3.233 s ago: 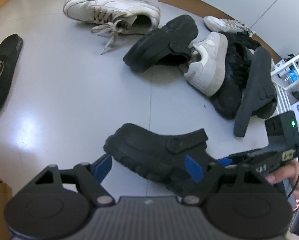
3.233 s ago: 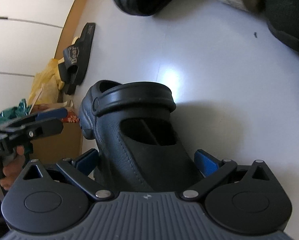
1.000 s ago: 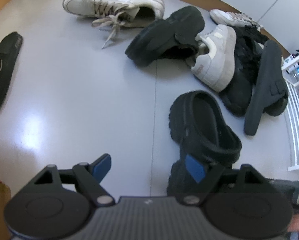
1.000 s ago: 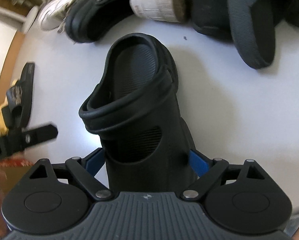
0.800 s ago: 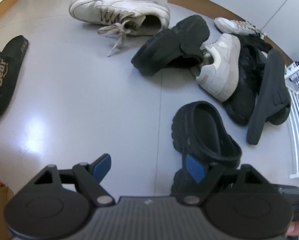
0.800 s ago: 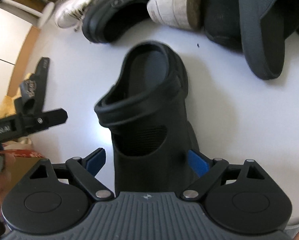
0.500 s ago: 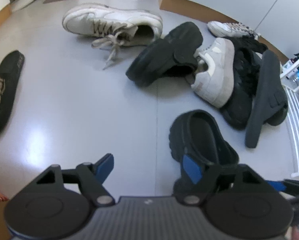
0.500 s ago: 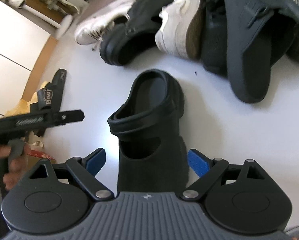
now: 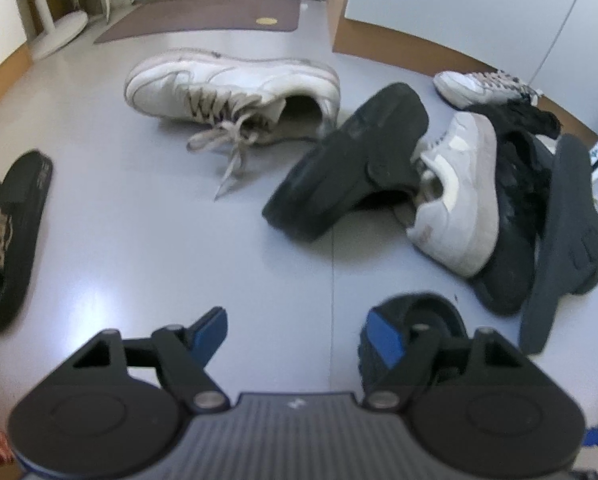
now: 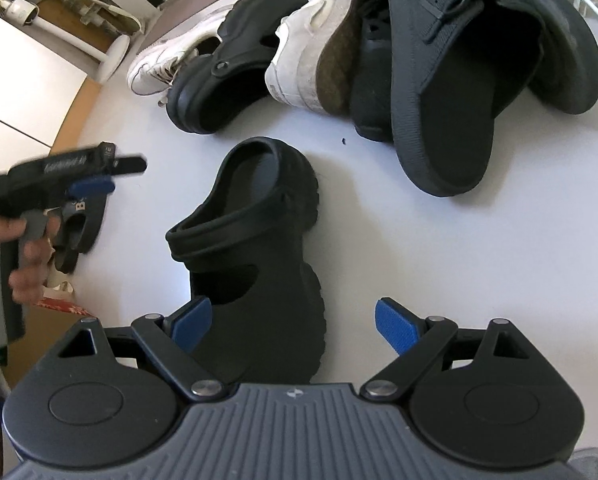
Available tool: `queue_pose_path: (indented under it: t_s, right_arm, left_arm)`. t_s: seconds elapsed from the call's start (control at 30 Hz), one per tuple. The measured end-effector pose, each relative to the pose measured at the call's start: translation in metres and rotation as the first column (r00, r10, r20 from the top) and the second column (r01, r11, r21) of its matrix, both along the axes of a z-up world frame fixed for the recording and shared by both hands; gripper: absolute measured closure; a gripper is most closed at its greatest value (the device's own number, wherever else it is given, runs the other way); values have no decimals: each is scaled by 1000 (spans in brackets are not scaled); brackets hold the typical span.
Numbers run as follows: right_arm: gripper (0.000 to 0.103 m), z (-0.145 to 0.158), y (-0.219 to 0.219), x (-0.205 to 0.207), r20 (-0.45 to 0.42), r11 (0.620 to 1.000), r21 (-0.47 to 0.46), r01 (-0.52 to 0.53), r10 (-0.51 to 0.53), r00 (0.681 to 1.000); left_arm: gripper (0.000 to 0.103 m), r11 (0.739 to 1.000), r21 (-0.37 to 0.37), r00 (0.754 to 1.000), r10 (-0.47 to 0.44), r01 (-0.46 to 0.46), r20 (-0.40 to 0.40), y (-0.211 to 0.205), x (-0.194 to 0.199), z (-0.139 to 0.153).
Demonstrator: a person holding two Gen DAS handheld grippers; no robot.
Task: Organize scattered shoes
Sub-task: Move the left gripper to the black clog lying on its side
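Floor of pale grey is seen bearing the black rubber clog, set upright near the shoe pile. Right gripper is spread, released; left gripper, just reopening, is empty, nothing grasped.

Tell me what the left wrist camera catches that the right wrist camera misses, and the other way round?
Only the left wrist view shows the brown doormat by the doorway. Only the right wrist view shows the person's hand gripping the left claw, and the whole upright black rubber clog. Both show the laced white sneaker and the tipped second black clog.
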State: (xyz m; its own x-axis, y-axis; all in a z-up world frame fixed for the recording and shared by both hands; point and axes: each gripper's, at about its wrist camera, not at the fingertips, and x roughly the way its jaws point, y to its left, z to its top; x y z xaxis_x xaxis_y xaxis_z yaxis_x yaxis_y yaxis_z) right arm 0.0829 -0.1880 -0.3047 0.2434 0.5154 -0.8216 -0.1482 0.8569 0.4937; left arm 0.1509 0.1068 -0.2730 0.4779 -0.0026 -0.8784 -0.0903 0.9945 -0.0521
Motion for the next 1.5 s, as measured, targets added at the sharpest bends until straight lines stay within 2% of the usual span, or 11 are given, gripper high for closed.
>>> queue_pose_path:
  t_s: [0.1, 0.23, 0.63, 0.8, 0.9, 1.07, 1.3, 1.5]
  right_arm:
    - [10, -3, 0, 2, -2, 1000, -3, -3, 3, 1000]
    - [10, -7, 0, 6, -10, 1000, -9, -2, 2, 1000]
    - [10, -23, 1, 37, -36, 1000, -29, -5, 4, 999]
    - [10, -29, 0, 50, -43, 999, -37, -2, 0, 999]
    - [10, -33, 0, 55, -53, 999, -42, -3, 1, 999]
    - [10, -37, 1, 56, -58, 999, -48, -12, 9, 998]
    - [10, -36, 1, 52, -56, 999, -50, -16, 14, 998]
    - [10, -32, 2, 48, -51, 999, -50, -18, 16, 999]
  left_arm:
    - [20, 998, 62, 1000, -26, 25, 14, -7, 14, -12]
    - [21, 999, 35, 1000, -3, 3, 17, -5, 25, -23]
    - [21, 996, 68, 995, -68, 62, 78, -11, 61, -35]
    - [20, 996, 74, 996, -62, 58, 60, -11, 76, -50]
    - [19, 998, 37, 997, -55, 53, 48, -9, 81, -58]
    - [18, 996, 68, 996, -69, 64, 64, -13, 86, -62]
    - [27, 993, 85, 993, -89, 82, 80, -12, 83, -66]
    - [28, 992, 86, 992, -96, 89, 79, -11, 75, -65]
